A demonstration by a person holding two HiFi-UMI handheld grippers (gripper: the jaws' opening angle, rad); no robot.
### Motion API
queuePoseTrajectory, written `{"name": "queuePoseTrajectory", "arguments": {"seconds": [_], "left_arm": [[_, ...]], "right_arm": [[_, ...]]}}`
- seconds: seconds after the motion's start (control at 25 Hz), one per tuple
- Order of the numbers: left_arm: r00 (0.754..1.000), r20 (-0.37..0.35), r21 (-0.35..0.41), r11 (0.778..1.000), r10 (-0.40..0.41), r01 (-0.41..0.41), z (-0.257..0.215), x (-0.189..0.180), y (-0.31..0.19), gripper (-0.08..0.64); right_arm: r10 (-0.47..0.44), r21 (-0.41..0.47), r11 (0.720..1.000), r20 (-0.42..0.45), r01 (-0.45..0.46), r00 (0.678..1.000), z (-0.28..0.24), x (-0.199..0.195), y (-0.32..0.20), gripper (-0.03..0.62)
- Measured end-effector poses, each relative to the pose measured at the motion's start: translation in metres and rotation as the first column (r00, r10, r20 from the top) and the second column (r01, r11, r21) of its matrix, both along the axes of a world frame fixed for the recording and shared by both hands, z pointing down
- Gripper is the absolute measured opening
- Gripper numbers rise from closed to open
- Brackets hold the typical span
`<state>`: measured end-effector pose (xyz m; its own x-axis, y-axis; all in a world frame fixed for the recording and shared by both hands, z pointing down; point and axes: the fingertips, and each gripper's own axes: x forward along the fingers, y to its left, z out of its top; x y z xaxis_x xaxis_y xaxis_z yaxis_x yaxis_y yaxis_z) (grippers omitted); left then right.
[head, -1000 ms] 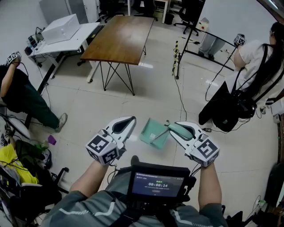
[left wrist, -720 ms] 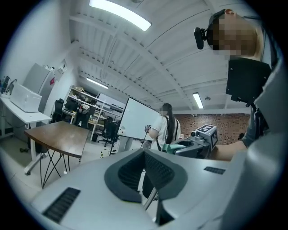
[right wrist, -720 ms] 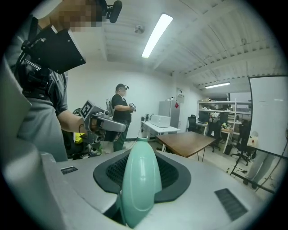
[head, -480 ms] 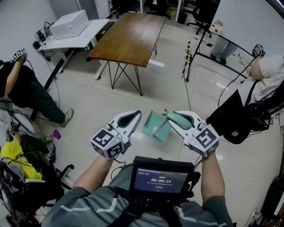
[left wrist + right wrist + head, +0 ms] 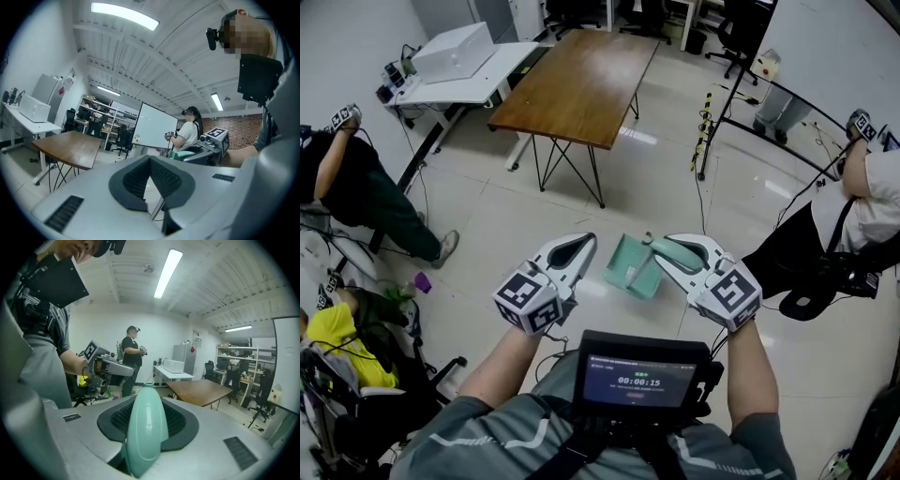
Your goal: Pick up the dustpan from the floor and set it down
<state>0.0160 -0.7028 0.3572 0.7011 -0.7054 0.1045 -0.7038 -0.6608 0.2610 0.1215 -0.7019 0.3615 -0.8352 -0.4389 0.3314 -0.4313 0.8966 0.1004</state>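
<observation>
Pale floor tiles [image 5: 487,225] are lying well below the mint dustpan [image 5: 630,267]. The right hand-held gripper [image 5: 664,251] is clamping its handle [image 5: 145,427] lengthwise, with the pan hanging leftward. The left hand-held gripper [image 5: 579,248] is sitting closed and empty just beside it.

The head view looks steeply down on the table [image 5: 581,80] from above — each gripper view sits close behind its own jaws, facing roughly level toward that same table.
</observation>
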Motion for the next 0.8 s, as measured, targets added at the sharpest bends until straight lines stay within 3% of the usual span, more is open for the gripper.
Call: {"name": "queuePoseTrajectory", "arguments": {"seconds": [0.16, 0.36, 0.64, 0.8], "left_arm": [[0.999, 0.045, -0.014, 0.999, -0.028, 0.028, 0.015, 0.006, -0.018, 0.017], [0.999, -0.002, -0.023, 0.999, 0.041, -0.041, 0.053, 0.036, -0.044, 0.018], [0.999, -0.011, -0.136, 0.990, 0.036, -0.037, 0.183, 0.038, -0.089, 0.018], [0.999, 0.020, -0.177, 0.983, 0.044, -0.040, 0.272, 0.039, -0.120, 0.018]], "right_arm": [[-0.001, -0.019, 1.000, -0.018, 0.001, 1.000, 0.014, 0.008, -0.015, 0.146], [0.000, -0.072, 0.997, -0.023, -0.002, 1.000, 0.065, 0.030, -0.047, 0.146], [-0.024, -0.116, 0.993, -0.034, 0.020, 0.999, 0.192, 0.032, -0.093, 0.146], [-0.056, -0.149, 0.988, -0.067, 0.045, 0.996, 0.281, 0.026, -0.116, 0.146]]}}
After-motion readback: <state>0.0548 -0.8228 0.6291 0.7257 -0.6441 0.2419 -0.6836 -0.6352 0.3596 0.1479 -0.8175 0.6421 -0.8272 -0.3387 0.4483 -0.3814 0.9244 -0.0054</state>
